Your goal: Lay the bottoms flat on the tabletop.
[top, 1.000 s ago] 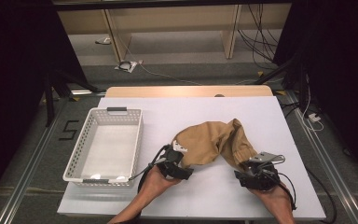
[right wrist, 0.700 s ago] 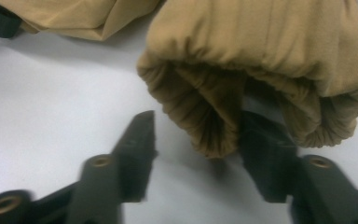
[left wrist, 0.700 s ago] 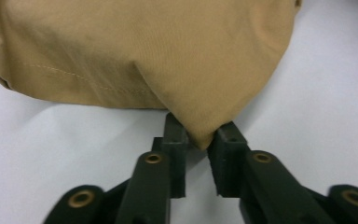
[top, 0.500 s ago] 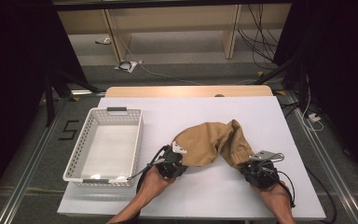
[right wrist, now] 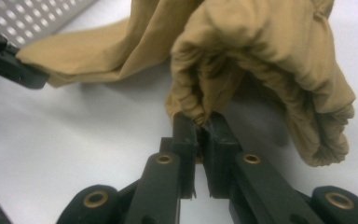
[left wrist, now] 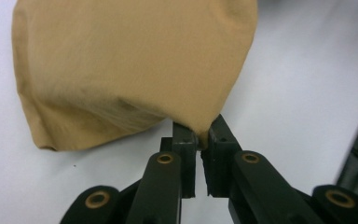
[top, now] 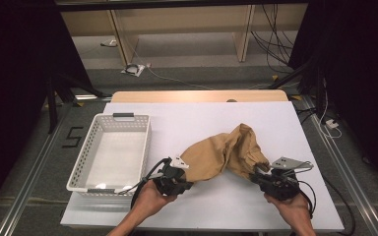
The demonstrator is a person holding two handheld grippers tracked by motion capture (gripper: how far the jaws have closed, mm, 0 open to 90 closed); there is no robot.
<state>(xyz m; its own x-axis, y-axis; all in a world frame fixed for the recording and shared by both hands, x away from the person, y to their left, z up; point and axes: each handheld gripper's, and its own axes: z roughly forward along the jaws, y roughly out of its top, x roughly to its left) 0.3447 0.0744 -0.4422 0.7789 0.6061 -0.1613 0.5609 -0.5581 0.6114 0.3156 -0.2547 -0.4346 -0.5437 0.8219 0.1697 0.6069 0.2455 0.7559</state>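
In the high view, a tan cloth (top: 224,153) is seen bunched on the white worktop (top: 202,123), right of a white basket (top: 113,152) that stands at the worktop's left side. The cloth is held at its two near ends: the left tongs (top: 183,169) are clamped on the near left corner, and the right tongs (top: 258,173) on the gathered near right edge, each carried by a hand entering from the bottom. Both pairs of tongs have just been closing, with cloth between them. In the left gripper view, the left tongs (left wrist: 200,140) are shown pinched together on a small fold of the cloth (left wrist: 130,65), which spreads away above them as a smooth rounded mass resting on the worktop (left wrist: 307,74). In the right gripper view, the right tongs (right wrist: 203,123) are shown pressed on a wrinkled, ruffled hem of the cloth (right wrist: 261,51); the basket (right wrist: 32,16) is seen at the upper left, and the left tongs (right wrist: 32,77) are seen gripping the far end.
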